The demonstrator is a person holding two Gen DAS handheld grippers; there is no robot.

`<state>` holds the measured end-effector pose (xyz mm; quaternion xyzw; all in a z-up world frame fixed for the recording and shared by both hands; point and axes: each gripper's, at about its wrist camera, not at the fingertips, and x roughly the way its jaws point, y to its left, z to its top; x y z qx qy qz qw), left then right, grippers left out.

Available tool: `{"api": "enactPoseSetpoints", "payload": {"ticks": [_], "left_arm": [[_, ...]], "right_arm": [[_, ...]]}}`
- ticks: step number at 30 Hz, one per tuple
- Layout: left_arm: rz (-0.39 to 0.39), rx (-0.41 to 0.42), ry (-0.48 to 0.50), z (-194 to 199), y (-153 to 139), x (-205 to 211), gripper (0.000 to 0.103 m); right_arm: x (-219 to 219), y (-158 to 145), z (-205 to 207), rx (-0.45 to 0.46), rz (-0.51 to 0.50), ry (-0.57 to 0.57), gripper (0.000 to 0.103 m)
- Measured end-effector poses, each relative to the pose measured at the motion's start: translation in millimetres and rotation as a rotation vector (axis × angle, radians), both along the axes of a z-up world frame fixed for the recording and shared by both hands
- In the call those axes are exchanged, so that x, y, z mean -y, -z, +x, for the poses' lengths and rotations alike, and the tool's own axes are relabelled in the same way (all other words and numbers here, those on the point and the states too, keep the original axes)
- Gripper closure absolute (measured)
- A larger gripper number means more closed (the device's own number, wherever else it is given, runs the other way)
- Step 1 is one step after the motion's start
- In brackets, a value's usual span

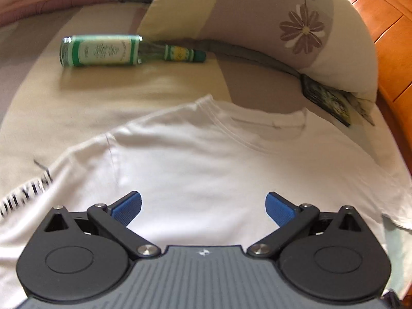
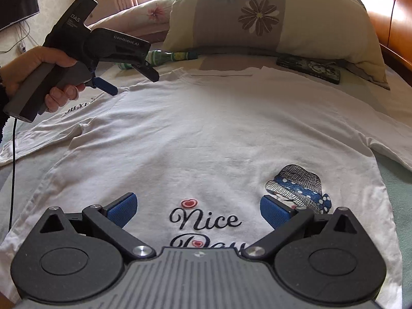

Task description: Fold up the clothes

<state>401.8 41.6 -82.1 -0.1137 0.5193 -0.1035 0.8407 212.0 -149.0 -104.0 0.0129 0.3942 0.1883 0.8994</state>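
My left gripper (image 1: 203,206) hangs with its blue pads spread wide and nothing between them, above the upper chest of the white T-shirt (image 1: 195,164), just short of the collar (image 1: 231,126). My right gripper (image 2: 198,207) is equally wide and empty, poised over the lower front of the same shirt, its pads flanking the printed words "Nice Day" (image 2: 206,219). From both claws the shirt runs straight ahead: it lies spread flat and face up on the bed (image 1: 77,97), hem nearest me, collar farthest, its long axis pointing toward the flowered pillow (image 2: 260,18) and the wooden headboard (image 2: 373,7). The sleeves reach out to either side, the left one, lettered in black, passing under my left hand (image 2: 38,77) on its grip in the right camera's view. My judgement is that the left claw is the nearer to the shoulder and sleeve on its side, and the right claw the nearer to the hem and the hatted figure print (image 2: 298,185). The shirt shows no fold anywhere that I can see, so it lies open and full length. Beyond the collar, a green glass bottle (image 1: 103,51) lies on its side and a dark printed case (image 2: 309,69) rests at the pillow's foot, both apart from the cloth's edge or just beside it; I cannot tell whether the case touches.
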Motion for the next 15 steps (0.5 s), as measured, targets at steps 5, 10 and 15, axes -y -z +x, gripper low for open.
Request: {"api": "enactPoseSetpoints", "payload": {"ticks": [5, 10, 15], "left_arm": [[0.041, -0.04, -0.047, 2.9, 27.0, 0.7, 0.001], [0.055, 0.039, -0.15, 44.5, 34.0, -17.6, 0.001], [0.111, 0.069, -0.153, 63.6, 30.2, -20.2, 0.001]], "right_arm": [[-5.1, 0.1, -2.4, 0.003, 0.0, -0.025, 0.0], [-2.0, -1.0, -0.3, 0.005, 0.028, -0.014, 0.0], [-4.7, 1.7, -2.2, -0.006, 0.047, -0.046, 0.0]]}}
